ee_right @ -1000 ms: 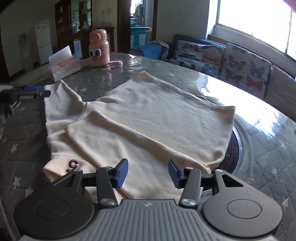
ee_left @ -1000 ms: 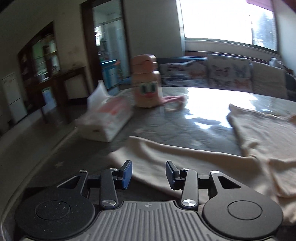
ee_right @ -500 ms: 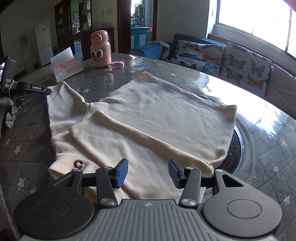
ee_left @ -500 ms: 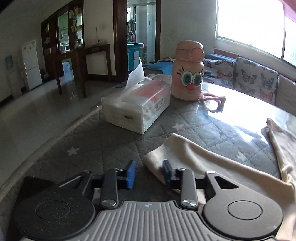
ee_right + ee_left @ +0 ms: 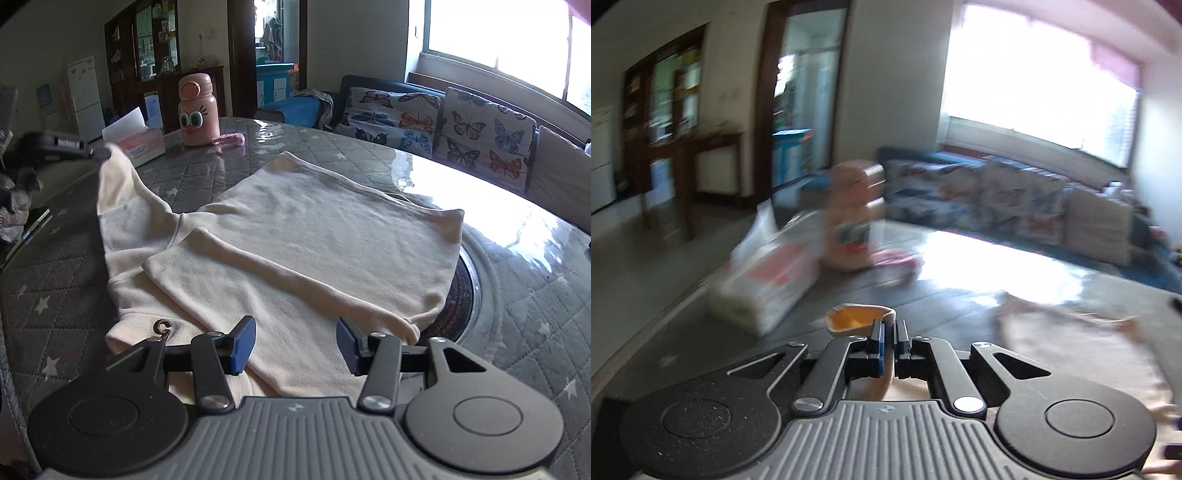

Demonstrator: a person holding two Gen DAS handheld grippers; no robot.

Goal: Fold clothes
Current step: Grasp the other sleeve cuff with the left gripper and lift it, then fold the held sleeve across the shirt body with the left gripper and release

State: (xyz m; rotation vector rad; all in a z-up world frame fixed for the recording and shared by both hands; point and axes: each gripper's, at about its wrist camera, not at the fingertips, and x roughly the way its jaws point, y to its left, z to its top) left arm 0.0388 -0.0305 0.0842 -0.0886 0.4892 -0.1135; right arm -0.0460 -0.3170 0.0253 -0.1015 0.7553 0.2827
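A cream long-sleeved top (image 5: 314, 236) lies spread on the quilted table, one sleeve folded across its body. The other sleeve (image 5: 118, 192) rises off the table at the left. My left gripper (image 5: 889, 332) is shut on that sleeve's cuff (image 5: 857, 319), whose open end pokes out beyond the fingers; from the right wrist view this gripper (image 5: 99, 152) shows at far left, holding the cuff up. My right gripper (image 5: 295, 343) hovers open over the top's near edge, nothing between its fingers.
A pink cartoon-face bottle (image 5: 197, 110), a tissue box (image 5: 138, 146) and a pink strap (image 5: 231, 139) stand at the table's far left. A dark round inset (image 5: 460, 291) shows under the top's right edge. Butterfly cushions (image 5: 443, 125) line a sofa behind.
My left gripper closed on the sleeve cuff and lifted it off the table; its view is now motion-blurred. The right gripper stayed open and moved slightly closer over the top.
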